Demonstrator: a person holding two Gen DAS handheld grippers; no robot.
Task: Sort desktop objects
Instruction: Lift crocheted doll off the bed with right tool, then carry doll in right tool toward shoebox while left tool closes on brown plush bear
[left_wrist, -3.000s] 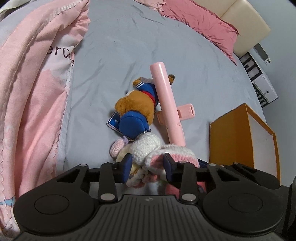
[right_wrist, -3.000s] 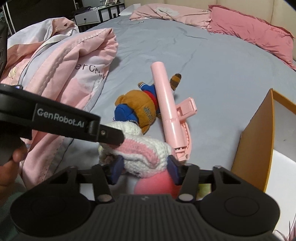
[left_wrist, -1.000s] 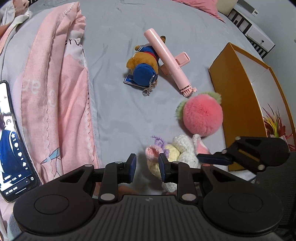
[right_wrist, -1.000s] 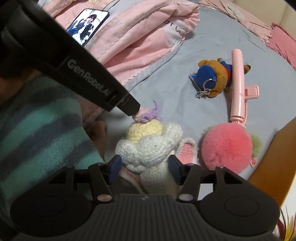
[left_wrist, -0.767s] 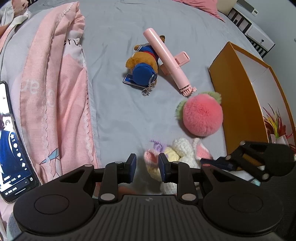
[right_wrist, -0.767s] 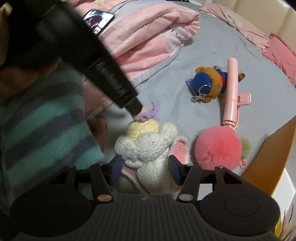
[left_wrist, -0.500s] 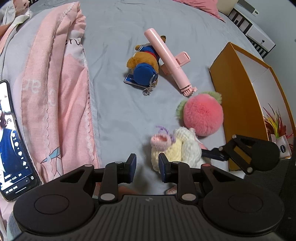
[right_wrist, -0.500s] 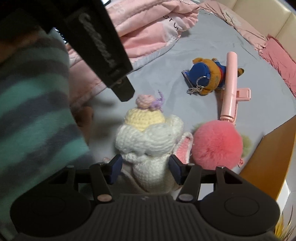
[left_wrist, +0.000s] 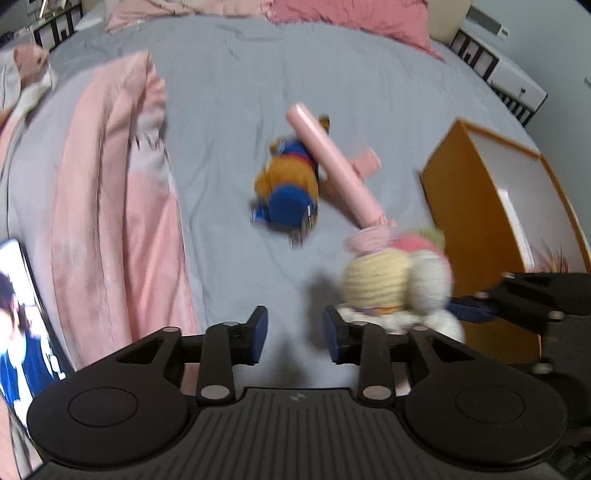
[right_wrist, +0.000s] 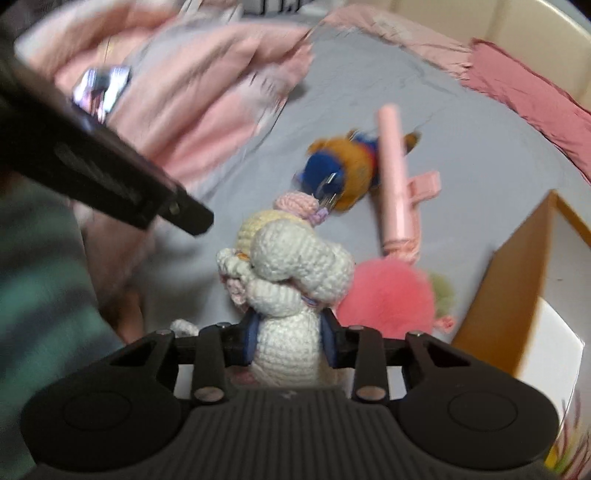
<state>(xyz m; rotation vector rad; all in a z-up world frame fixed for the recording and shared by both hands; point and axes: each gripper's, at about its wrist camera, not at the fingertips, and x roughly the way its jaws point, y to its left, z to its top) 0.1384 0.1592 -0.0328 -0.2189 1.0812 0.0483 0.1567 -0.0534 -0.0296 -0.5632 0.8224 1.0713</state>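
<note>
My right gripper (right_wrist: 288, 341) is shut on a white and yellow crochet doll (right_wrist: 291, 269) and holds it above the grey bed; the doll also shows in the left wrist view (left_wrist: 391, 280). My left gripper (left_wrist: 293, 334) is open and empty, just left of the doll. A bear plush with a blue cap (left_wrist: 291, 184) and a pink selfie stick (left_wrist: 332, 166) lie further back. A pink furry ball (right_wrist: 388, 299) lies beside the orange box (left_wrist: 476, 229). Both views are blurred.
A pink quilt (left_wrist: 110, 206) is bunched along the left. A phone (left_wrist: 18, 317) with a lit screen lies on it. Pink pillows (left_wrist: 347, 14) are at the head of the bed. A white cabinet (left_wrist: 513, 88) stands beyond the bed.
The right gripper closed tighter on the crochet doll and lifted it up and toward the box. The left gripper let go earlier and now stands wider open, swung toward the bed's middle.
</note>
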